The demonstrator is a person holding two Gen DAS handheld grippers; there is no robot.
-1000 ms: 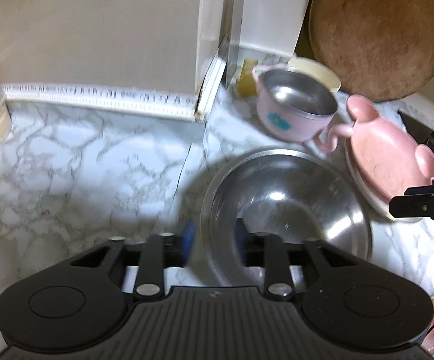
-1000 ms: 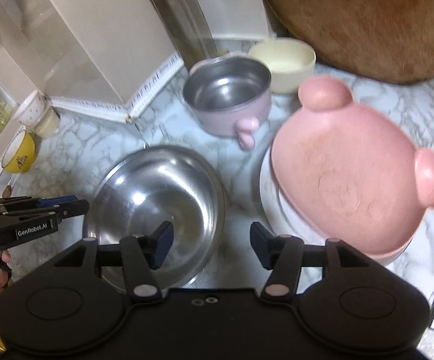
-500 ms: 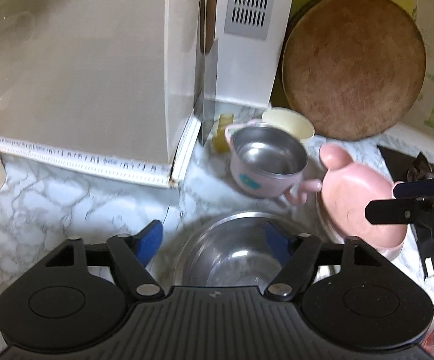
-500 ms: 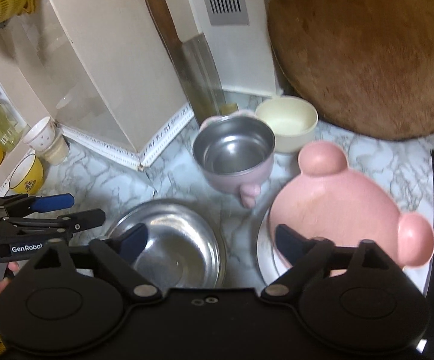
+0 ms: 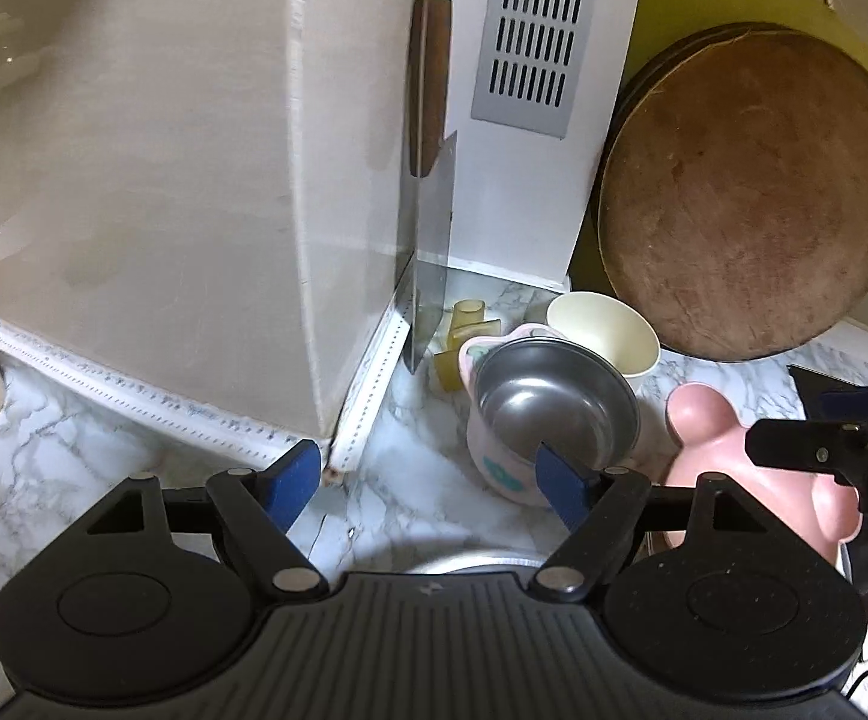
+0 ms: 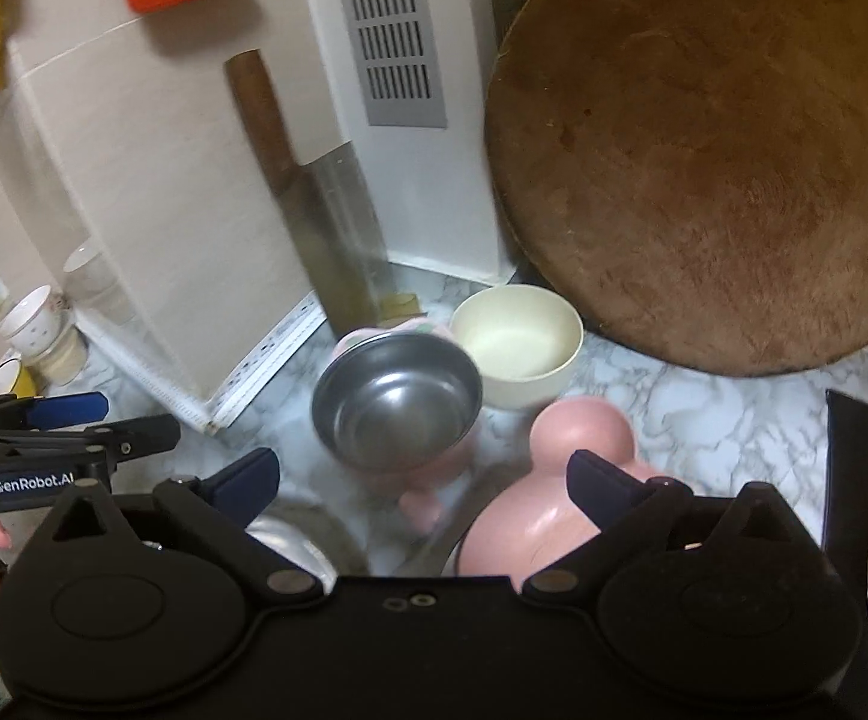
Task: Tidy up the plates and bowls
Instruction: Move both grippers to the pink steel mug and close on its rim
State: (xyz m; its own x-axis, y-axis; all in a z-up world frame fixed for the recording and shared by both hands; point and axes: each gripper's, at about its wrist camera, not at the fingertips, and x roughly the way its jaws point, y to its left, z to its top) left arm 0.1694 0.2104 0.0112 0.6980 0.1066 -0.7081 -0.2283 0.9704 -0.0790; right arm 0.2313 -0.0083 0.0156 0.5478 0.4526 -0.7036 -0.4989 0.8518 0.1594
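Observation:
A pink bowl with a steel liner (image 5: 554,414) (image 6: 395,408) stands on the marble counter, a cream bowl (image 5: 605,330) (image 6: 518,342) behind it. A pink bear-shaped plate (image 5: 734,474) (image 6: 554,498) lies to its right. A large steel bowl (image 5: 470,561) (image 6: 290,540) sits nearest, mostly hidden under both grippers. My left gripper (image 5: 431,483) is open and empty above the steel bowl's far rim. My right gripper (image 6: 422,489) is open and empty, above the gap between steel bowl and pink plate.
A round wooden board (image 5: 752,192) (image 6: 704,150) leans on the back wall. A cleaver (image 5: 428,210) (image 6: 320,204) hangs at the wall corner. Cups (image 6: 44,330) stand far left. A black stove edge (image 6: 866,468) lies on the right.
Both grippers have pulled back and tilted up from the steel bowl. Both jaws have opened wider. The bowls and plate have not moved.

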